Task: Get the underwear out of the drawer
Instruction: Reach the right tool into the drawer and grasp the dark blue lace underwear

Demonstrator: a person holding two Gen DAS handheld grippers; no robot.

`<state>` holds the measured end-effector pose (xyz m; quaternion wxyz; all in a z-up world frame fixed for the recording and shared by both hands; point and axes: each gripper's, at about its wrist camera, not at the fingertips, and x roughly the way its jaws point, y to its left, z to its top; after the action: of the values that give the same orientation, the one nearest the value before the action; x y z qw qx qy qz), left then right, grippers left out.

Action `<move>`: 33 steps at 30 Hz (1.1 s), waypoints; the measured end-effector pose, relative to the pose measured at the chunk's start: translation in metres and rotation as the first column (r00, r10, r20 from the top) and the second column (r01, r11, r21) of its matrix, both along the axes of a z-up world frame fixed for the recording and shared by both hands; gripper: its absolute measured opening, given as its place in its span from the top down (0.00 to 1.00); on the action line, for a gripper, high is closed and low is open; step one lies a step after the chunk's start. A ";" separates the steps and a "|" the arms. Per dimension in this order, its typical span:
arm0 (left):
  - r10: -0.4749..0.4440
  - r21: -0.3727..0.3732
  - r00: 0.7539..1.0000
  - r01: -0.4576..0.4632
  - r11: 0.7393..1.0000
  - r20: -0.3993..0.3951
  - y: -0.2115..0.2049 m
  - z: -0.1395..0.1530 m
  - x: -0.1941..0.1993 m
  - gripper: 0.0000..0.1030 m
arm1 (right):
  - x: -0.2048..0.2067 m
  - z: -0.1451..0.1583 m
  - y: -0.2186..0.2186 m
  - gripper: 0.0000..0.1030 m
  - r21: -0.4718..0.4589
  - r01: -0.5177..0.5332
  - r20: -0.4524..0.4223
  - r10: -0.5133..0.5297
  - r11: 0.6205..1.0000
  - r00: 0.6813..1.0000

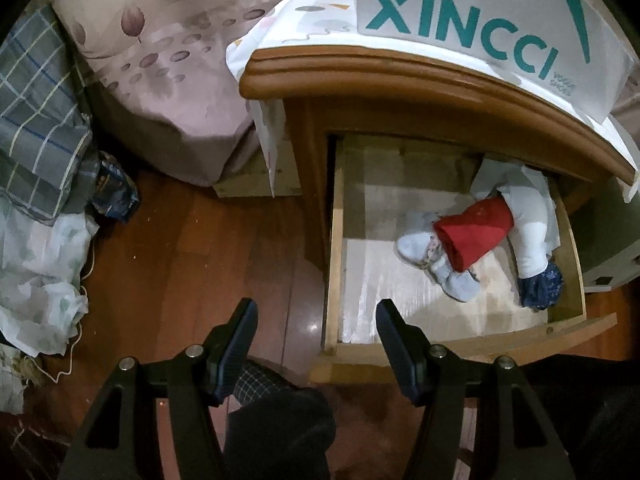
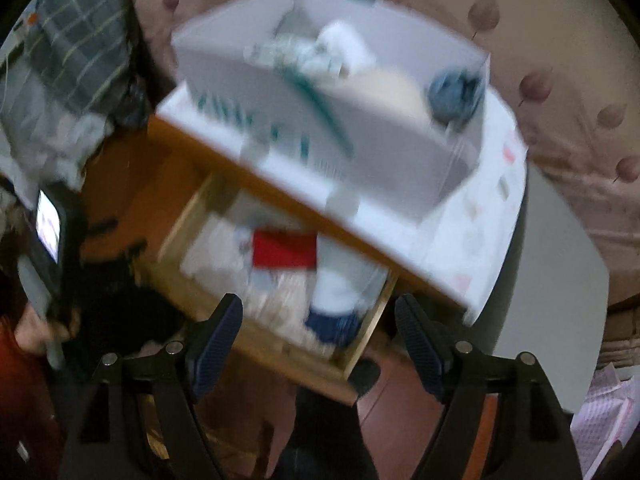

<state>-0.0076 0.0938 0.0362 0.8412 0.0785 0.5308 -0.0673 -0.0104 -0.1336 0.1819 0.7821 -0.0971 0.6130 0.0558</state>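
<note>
drawer: pulled-out light wooden drawer (image 1: 578, 280) of the brown wooden nightstand (image 1: 304, 148), lined w/ pale paper, open to view.
underwear: rolled red fabric piece (image 1: 472, 232) lies mid-drawer, w/ a light blue-white rolled piece (image 1: 416, 246) touching its left end; a white rolled piece (image 1: 528, 236) just to its right, a dark blue patterned piece (image 1: 540, 286) at the drawer's front right corner. all inside the drawer.
left gripper (image 1: 316, 334): fingers apart, holding nothing, above the wood floor (image 1: 192, 248) beside the drawer's front left corner, clear of the clothes.
right gripper (image 2: 320, 336): fingers apart, holding nothing, above the drawer's front edge; view is motion-blurred.
box: white cardboard box w/ teal "xincci" lettering (image 1: 480, 20) sits on the nightstand top; rt view shows it open, w/ white and blue fabric items inside, details too blurred to tell.
around: pink leaf-print bedding (image 1: 160, 60) left of the nightstand, grey plaid cloth (image 1: 36, 112) farther left.
</note>
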 end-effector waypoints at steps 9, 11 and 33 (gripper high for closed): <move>-0.002 -0.093 0.999 -0.002 0.996 -0.036 0.007 -0.004 0.003 0.39 | 0.000 -0.123 -0.026 0.48 -0.016 0.067 -0.206 -0.069 0.998 0.976; 0.015 -0.112 0.999 -0.020 0.994 -0.044 0.012 -0.005 0.004 0.39 | 0.005 -0.144 -0.027 0.49 -0.012 0.073 -0.232 -0.074 0.997 0.970; -0.026 -0.132 0.995 0.013 0.991 -0.095 0.000 -0.016 0.005 0.39 | 0.035 -0.269 -0.039 0.47 -0.053 0.022 -0.420 -0.042 0.998 0.906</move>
<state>-0.0027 0.0934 0.0199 0.8172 0.0249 0.5644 -0.1140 0.0248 -0.1730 -0.0868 0.6298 -0.0909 0.7699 0.0482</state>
